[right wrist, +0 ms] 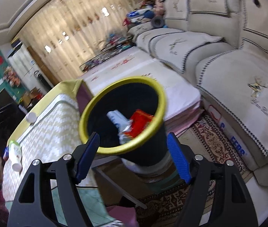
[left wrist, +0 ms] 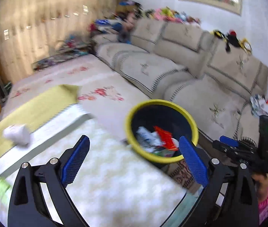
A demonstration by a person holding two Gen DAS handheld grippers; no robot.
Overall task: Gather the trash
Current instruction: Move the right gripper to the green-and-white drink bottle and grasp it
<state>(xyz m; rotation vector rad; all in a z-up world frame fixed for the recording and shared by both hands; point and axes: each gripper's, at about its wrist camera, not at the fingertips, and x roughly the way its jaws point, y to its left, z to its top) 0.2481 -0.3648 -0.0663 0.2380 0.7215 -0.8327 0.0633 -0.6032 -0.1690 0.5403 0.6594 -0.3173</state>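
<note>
left gripper (left wrist: 132,157): blue-padded jaws spread wide, nothing between them; it hovers over the table, pointing down toward the bin.
right gripper (right wrist: 134,155): jaws partly spread on either side of the bin's dark wall; whether the pads press on it cannot be told. in the left view it shows at the far right (left wrist: 228,140), held by a hand (left wrist: 262,179) in a pink sleeve.
bin (right wrist: 94,111): round, dark inside, yellow rim, tilted toward the camera, standing just off the table's edge on a pale base over the carpet.
trash in bin: a red wrapper (right wrist: 139,121) and a white and blue wrapper (right wrist: 118,121) lie together at the bottom.
table (left wrist: 105,170): covered with a white zigzag cloth edged in yellow.
trash on table: a crumpled white paper ball (left wrist: 17,134) near the yellow edge; a white bottle with a green label (right wrist: 15,153) lies on its side nearer the front.
sofa (left wrist: 200,71): beige, along the wall behind the bin.
carpet (right wrist: 215,141): red patterned, between table and sofa.
far corner: heaps of bright toys, blurred.
</note>
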